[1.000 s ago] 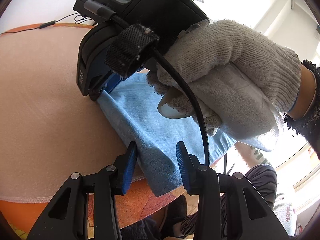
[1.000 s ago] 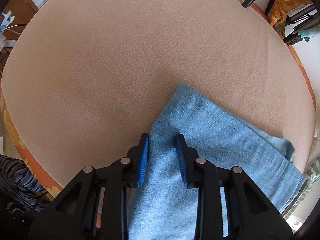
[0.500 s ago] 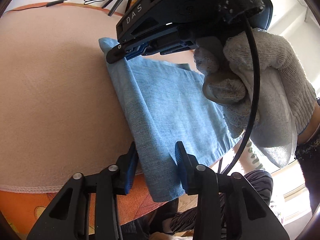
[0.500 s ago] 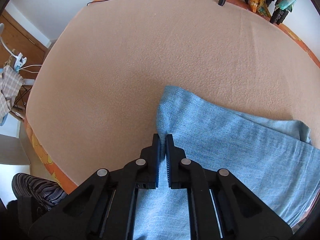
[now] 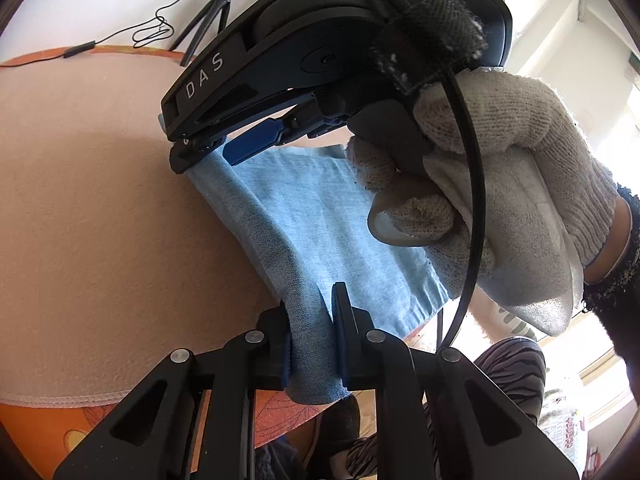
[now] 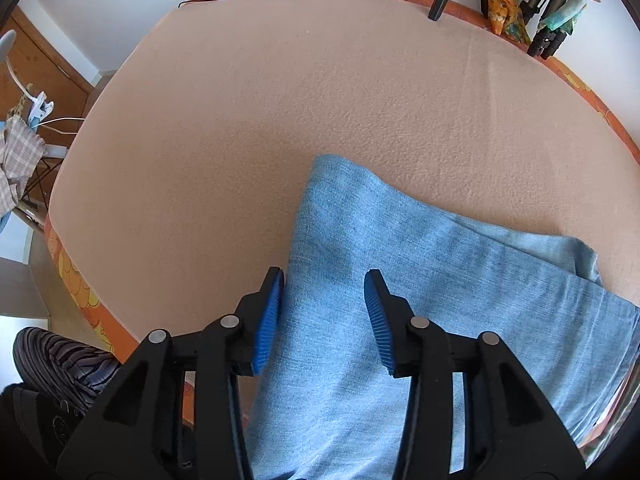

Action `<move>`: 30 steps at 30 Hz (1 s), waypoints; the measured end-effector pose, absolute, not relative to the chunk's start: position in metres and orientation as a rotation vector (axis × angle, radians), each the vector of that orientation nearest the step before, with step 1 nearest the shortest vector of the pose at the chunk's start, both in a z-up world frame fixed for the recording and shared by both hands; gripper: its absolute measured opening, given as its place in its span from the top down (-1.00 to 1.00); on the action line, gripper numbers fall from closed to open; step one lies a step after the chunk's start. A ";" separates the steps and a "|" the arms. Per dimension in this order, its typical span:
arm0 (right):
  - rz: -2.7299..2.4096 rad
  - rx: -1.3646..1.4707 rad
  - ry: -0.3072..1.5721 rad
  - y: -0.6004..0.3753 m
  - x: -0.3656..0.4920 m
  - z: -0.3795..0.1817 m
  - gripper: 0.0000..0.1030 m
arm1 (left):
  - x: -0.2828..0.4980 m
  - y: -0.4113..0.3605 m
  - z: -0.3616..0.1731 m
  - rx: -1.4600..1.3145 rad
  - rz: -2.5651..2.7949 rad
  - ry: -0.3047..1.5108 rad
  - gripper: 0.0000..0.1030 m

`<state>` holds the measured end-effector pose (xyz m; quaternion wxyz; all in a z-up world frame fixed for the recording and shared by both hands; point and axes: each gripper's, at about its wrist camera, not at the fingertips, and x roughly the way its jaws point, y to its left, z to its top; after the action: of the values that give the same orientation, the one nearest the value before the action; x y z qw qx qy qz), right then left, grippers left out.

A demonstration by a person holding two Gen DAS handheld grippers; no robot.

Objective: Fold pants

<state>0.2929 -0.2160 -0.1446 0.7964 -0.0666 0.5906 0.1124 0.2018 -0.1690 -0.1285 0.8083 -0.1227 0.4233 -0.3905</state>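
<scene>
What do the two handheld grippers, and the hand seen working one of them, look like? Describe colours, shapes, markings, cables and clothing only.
Both the left gripper and the right gripper have black angular fingers with silver rivets and ribbed blue pads. The right gripper's rounded black body carries white letters "DAS", a black cable and a black fabric strap. The hand wears an off-white knitted glove, with a dark sleeve at the wrist.

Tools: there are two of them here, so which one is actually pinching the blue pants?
The left tool: its pads squeeze a bunched edge of the pants. The right tool has just opened and grips nothing.
</scene>
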 end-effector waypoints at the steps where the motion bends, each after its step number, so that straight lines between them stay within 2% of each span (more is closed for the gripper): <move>1: 0.243 -0.147 1.267 -0.217 0.291 -0.145 0.15 | 0.201 -0.170 -0.127 -0.255 -0.836 0.900 0.72; 3: 0.242 -0.152 1.253 -0.220 0.288 -0.146 0.19 | 0.186 -0.193 -0.136 -0.247 -0.840 0.891 0.72; 4: 0.246 -0.138 1.244 -0.223 0.287 -0.145 0.27 | 0.185 -0.195 -0.135 -0.243 -0.841 0.887 0.72; 5: 0.253 -0.113 1.239 -0.228 0.286 -0.145 0.49 | 0.184 -0.201 -0.136 -0.240 -0.840 0.885 0.72; 6: 0.257 -0.085 1.228 -0.232 0.286 -0.145 0.61 | 0.184 -0.201 -0.135 -0.241 -0.840 0.885 0.73; 9: 0.275 0.005 1.175 -0.250 0.279 -0.138 0.76 | 0.180 -0.199 -0.136 -0.233 -0.845 0.881 0.74; 18: 0.339 0.332 1.007 -0.319 0.252 -0.115 0.84 | 0.162 -0.218 -0.122 -0.180 -0.885 0.827 0.74; 30: 0.363 0.446 0.887 -0.356 0.238 -0.090 0.86 | 0.159 -0.250 -0.103 -0.179 -0.947 0.793 0.76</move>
<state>0.2384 -0.3560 -0.0900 0.8635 0.2125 0.4233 0.1733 0.1591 -0.2496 -0.1026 0.8115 -0.0837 0.3711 -0.4436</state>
